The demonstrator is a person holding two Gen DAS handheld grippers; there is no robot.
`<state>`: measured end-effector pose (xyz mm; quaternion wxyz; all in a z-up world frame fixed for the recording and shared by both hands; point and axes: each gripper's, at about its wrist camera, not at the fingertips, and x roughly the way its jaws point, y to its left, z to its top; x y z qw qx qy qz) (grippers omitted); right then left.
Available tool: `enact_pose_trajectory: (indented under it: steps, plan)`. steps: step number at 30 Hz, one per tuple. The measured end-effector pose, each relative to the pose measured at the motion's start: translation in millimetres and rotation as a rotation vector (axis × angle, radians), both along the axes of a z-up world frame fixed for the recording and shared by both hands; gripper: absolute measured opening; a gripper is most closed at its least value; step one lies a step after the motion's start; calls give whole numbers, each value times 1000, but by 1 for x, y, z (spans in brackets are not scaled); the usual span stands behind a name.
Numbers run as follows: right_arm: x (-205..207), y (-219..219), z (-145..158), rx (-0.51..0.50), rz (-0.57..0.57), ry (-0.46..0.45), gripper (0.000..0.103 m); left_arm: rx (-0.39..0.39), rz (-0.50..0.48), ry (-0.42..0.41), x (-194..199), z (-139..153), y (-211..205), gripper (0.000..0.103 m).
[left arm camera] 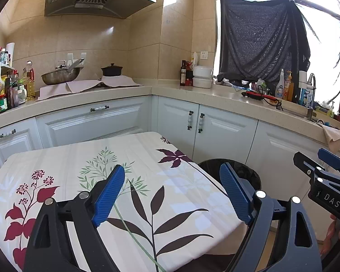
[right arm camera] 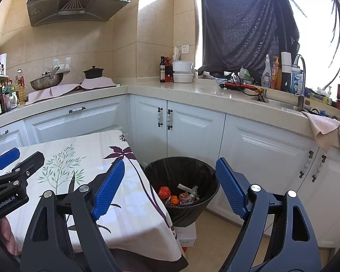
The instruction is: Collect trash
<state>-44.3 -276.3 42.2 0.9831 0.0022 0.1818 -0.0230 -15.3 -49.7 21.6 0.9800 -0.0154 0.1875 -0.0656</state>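
Both our grippers hang wide open above the table edge, holding nothing, with the trash lying in the bin.

At the far left we see a wok (right arm camera: 46,82) on the counter, then the table (left arm camera: 83,158) under its flowered cloth, where our left gripper (left arm camera: 172,195) hovers with its blue jaws spread far apart and nothing between them. Just beside the table's right edge stands the black-lined trash bin (right arm camera: 181,170), on the floor against the white cabinets; the trash (right arm camera: 179,196), orange and red wrappers with a few pale scraps, sits at its bottom. Our right gripper (right arm camera: 170,188) hangs over the bin and the table corner, jaws equally wide and empty. Farther right, a beige towel (right arm camera: 324,131) drapes over the counter by the sink.
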Motion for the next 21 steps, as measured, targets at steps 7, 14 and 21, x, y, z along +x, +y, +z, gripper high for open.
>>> enact_pose_trajectory:
  steps: [7, 14, 21]
  plan:
    - [-1, 0, 0, 0, -1, -1, 81, 3, -1, -5, -1, 0, 0, 83]
    - [-3, -1, 2, -2, -2, -2, 81, 3, -3, -9, -1, 0, 0, 84]
    - [-6, -4, 4, -4, -6, -9, 81, 0, -3, -10, -2, 1, 0, 84]
